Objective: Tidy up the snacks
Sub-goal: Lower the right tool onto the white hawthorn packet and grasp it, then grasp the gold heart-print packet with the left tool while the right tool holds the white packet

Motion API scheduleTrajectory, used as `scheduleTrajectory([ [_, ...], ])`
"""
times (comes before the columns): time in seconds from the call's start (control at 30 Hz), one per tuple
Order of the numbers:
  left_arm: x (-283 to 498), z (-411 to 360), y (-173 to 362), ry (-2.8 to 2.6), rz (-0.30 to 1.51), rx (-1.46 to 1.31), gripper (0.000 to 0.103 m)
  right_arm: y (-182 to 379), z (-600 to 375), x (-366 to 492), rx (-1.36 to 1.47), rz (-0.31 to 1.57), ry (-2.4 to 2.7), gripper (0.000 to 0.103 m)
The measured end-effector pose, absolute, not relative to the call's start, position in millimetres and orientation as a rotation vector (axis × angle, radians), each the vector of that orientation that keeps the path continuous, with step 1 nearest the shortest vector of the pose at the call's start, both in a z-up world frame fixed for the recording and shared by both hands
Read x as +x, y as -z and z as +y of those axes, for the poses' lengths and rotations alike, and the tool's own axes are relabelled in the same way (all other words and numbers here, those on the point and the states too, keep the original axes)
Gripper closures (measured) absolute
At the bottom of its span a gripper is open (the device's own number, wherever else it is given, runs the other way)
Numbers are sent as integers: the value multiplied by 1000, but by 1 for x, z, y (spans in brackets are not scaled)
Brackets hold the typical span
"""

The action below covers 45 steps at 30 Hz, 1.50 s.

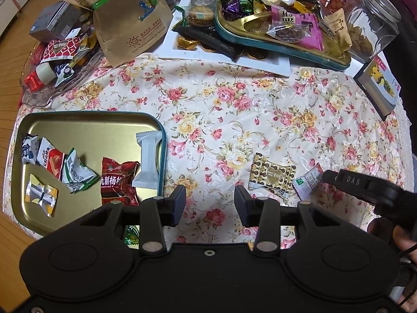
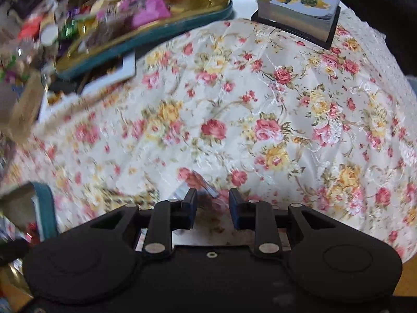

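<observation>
1. The left gripper (image 1: 210, 203) hangs over the floral cloth (image 1: 260, 109), jaws apart with only cloth between them.
2. Just left of it sits a gold tray (image 1: 78, 127) with a teal rim, holding 6 snacks, among them a red pack (image 1: 118, 182) and a grey bar (image 1: 148, 161) leaning on the rim.
3. On the cloth to the right lie a gold heart packet (image 1: 272, 177) and, touching it, a white packet (image 1: 307, 182).
4. The right gripper (image 2: 212, 203) points down at the cloth, jaws narrowly apart; the white packet (image 2: 206, 186) lies blurred at its fingertips, and I cannot tell whether the pads touch it.
5. At the back a second, fuller tray (image 1: 281, 44) rests on a white board (image 1: 260, 65).
6. A card box (image 2: 299, 7) sits at the cloth's far right.
</observation>
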State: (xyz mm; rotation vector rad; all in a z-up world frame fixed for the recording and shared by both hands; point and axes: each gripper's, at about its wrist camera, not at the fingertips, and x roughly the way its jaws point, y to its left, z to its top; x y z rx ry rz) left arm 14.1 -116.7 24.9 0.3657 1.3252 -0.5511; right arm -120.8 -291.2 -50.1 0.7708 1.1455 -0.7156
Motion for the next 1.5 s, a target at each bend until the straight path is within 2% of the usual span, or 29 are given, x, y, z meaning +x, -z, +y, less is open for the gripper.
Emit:
scheduleTrajectory([
  [0.27, 15, -115, -23, 549, 1333, 368, 52, 61, -291, -107, 996, 1156, 677, 72],
  [0.9, 22, -99, -30, 550, 1329, 323, 52, 79, -273, -67, 776, 1152, 778, 65],
  [0.97, 22, -99, -31, 550, 1328, 321, 52, 81, -268, -61, 716, 1160, 771, 67],
  [1.07, 22, -101, -31, 551, 1326, 322, 52, 82, -262, -59, 627, 1178, 766, 79],
  [1.13, 22, -103, -29, 551, 1328, 324, 52, 82, -260, -61, 583, 1186, 750, 81],
  [1.5, 13, -134, -10, 587, 1352, 296, 52, 59, -281, -105, 652, 1162, 711, 82],
])
